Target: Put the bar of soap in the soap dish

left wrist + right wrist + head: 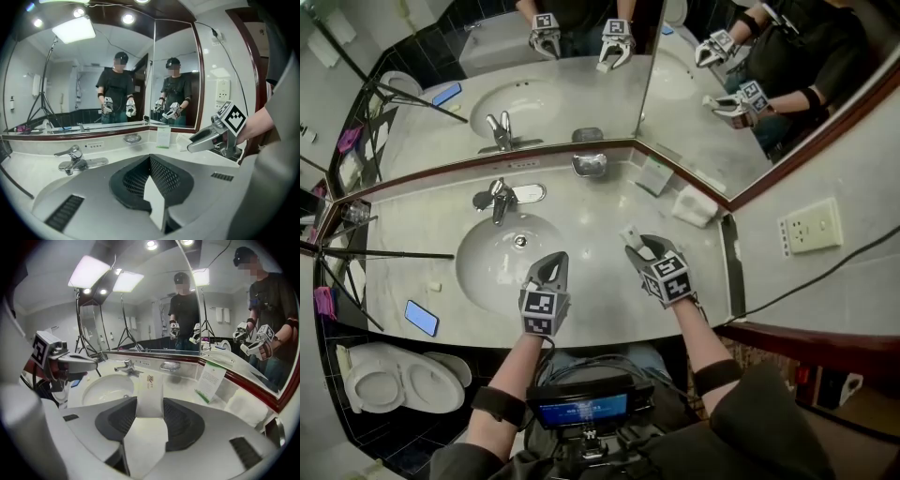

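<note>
A: Right claw (150, 405)?
B: Gripping the bar of soap (150, 383) by both sides — hovering above the tabletop (609, 216).
A: Left claw (555, 261)?
B: Hanging closed, holding nothing. Soap dish (589, 165) is sitting by the mirror (553, 84).

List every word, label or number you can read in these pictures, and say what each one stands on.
No text here can be read.
Wrapped soap bar: small printed logo, too small to read.
Standing card: lines of print, too small to read.
Screen at the person's chest: light text on blue, blurred.
</note>
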Demonstrator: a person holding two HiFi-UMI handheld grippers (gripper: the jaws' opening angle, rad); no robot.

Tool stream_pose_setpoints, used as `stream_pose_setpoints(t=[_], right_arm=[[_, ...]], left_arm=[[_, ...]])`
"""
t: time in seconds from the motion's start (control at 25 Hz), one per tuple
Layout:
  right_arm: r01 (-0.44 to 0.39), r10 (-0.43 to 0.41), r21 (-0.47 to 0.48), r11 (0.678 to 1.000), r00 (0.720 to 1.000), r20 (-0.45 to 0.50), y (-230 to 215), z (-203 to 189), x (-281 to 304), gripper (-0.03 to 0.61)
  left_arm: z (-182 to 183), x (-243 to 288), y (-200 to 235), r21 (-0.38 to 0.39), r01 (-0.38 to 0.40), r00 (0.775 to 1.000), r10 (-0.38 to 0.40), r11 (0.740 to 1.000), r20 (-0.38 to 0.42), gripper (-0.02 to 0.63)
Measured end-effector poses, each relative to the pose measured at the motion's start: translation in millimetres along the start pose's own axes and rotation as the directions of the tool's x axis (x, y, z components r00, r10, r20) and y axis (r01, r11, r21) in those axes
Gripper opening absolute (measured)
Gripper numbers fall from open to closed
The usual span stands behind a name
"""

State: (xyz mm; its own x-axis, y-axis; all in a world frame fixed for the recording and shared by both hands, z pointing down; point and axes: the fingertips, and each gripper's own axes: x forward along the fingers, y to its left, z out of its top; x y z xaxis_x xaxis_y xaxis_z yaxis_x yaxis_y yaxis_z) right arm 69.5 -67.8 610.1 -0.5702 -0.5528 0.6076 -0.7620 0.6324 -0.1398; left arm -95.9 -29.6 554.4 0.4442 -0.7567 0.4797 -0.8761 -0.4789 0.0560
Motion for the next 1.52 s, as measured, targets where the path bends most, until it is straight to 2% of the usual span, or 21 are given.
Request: stream_pose_setpoints(t=[0.16, 0.36, 0.52, 0.88, 1.24, 1.52], right_arm=[[0.007, -0.009, 0.027, 1.000, 0.997, 0.078, 11.6, 8.9, -25.0, 0.190], [0.034, -0.035, 0.023, 0.999, 0.996, 0.087, 13.7, 7.0, -39.0, 0.190], [0.051, -0.048, -0.036, 0.998, 0.996, 0.080, 7.4, 16.4, -35.3, 0.190], [0.053, -0.047, -0.183, 0.982, 0.998, 0.038, 4.8, 67.7, -2.4, 0.190], [0.069, -0.095, -0.400, 0.914, 0.994, -0.045, -32.8, 114.4, 75.8, 0.190], [0.052, -0.131, -0.506, 0.861, 0.984, -0.121, -55.2, 139.9, 140.8, 0.190]], left_arm=[[0.6, -0.3, -2.5, -0.001, 0.004, 1.000, -0.004, 1.000, 0.002, -0.003], [0.8, 1.7, -5.8, -0.006, 0.012, 1.000, -0.012, 1.000, 0.000, -0.003], [6.6, 7.2, -2.8, -0.001, 0.009, 1.000, -0.009, 1.000, 0.006, -0.003], [29.9, 21.0, 25.5, 0.020, -0.015, 1.000, 0.014, 1.000, 0.024, -0.003], [57.5, 57.3, 60.7, 0.038, -0.047, 0.999, 0.046, 0.998, 0.026, -0.003], [66.5, 87.3, 79.5, 0.033, -0.048, 0.999, 0.047, 0.998, 0.024, -0.003]])
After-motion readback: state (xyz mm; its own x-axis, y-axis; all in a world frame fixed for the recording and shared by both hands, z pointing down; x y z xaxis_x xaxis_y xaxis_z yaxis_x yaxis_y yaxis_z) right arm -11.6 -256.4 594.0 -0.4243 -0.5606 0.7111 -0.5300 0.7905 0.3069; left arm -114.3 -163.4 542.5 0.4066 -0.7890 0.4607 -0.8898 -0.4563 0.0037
